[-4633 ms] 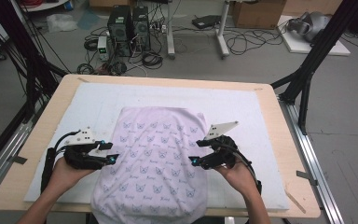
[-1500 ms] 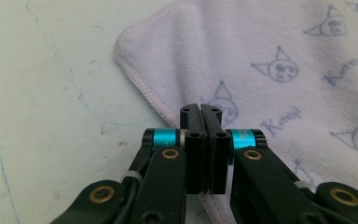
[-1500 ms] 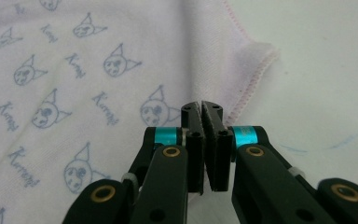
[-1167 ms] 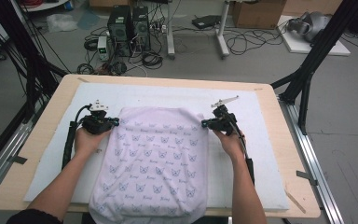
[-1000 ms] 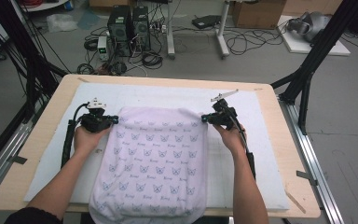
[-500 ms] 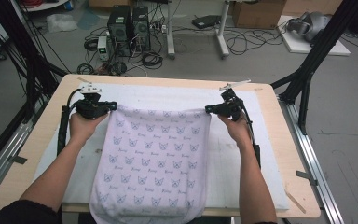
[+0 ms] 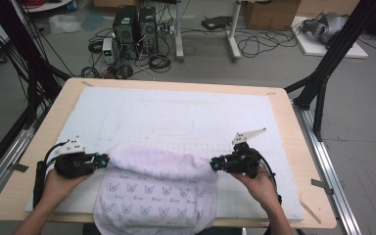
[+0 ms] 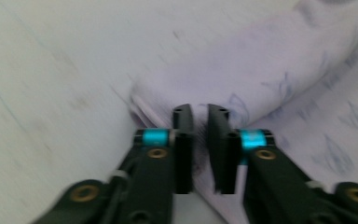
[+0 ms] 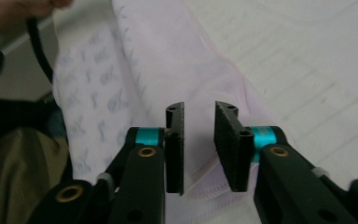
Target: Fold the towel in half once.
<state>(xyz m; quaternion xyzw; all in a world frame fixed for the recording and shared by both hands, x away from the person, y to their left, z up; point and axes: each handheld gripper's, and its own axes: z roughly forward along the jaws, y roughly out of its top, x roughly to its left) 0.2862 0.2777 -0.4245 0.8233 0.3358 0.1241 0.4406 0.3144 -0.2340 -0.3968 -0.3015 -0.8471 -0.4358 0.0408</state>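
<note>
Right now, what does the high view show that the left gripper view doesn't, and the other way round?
High view: the whole wooden table and the computers on the floor behind it.
Left gripper view: up close, the left gripper has its jaws slightly apart. They have just been opening, and the folded corner of the patterned cloth lies at their tips, not squeezed.
Both: the patterned cloth folded over, the white mat under it, and the left gripper.

The pale lilac cloth (image 7: pixel 159 188), printed with small blue butterfly motifs, lies at six o'clock on the table, folded over on itself. Its rolled fold runs from nine to three o'clock, plain side up, and its near end drapes over the table's front edge.
</note>
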